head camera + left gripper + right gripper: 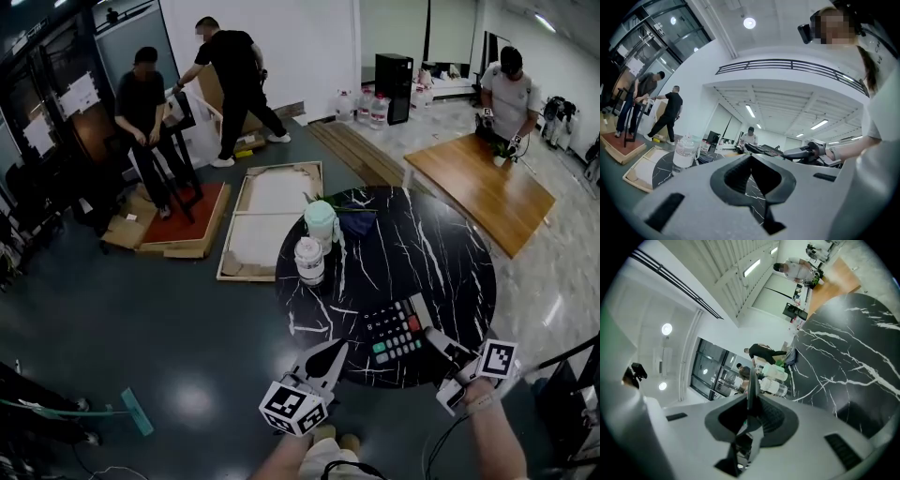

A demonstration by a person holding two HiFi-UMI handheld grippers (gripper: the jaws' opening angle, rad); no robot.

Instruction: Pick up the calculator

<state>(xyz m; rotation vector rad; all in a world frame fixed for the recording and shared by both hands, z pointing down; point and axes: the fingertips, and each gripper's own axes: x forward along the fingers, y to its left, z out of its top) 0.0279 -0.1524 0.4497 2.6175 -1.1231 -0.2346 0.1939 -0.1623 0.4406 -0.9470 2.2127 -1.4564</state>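
**Calculator pinched in my right jaws, left jaws closed on nothing**

My right gripper (433, 336) has its jaws drawn in tight on the flat dark calculator with pale, red and green keys (394, 333). I grip it by its right edge. In the right gripper view it shows as a thin dark slab, edge-on, squeezed between the two pads. From the head view the calculator hangs over the near part of the round black marble-patterned table with white veins (422, 253), with its keys facing up. In the left gripper view it looks clear of the tabletop, sticking out level from my right jaws.

My left gripper (337, 349) is at the table's near edge, just left of the calculator and not touching it. Its jaws are together at the tips with nothing between them.

Farther back on the table stand a white lidded plastic jar (309, 260) and a pale green tumbler (321, 223), side by side and well apart from the calculator.
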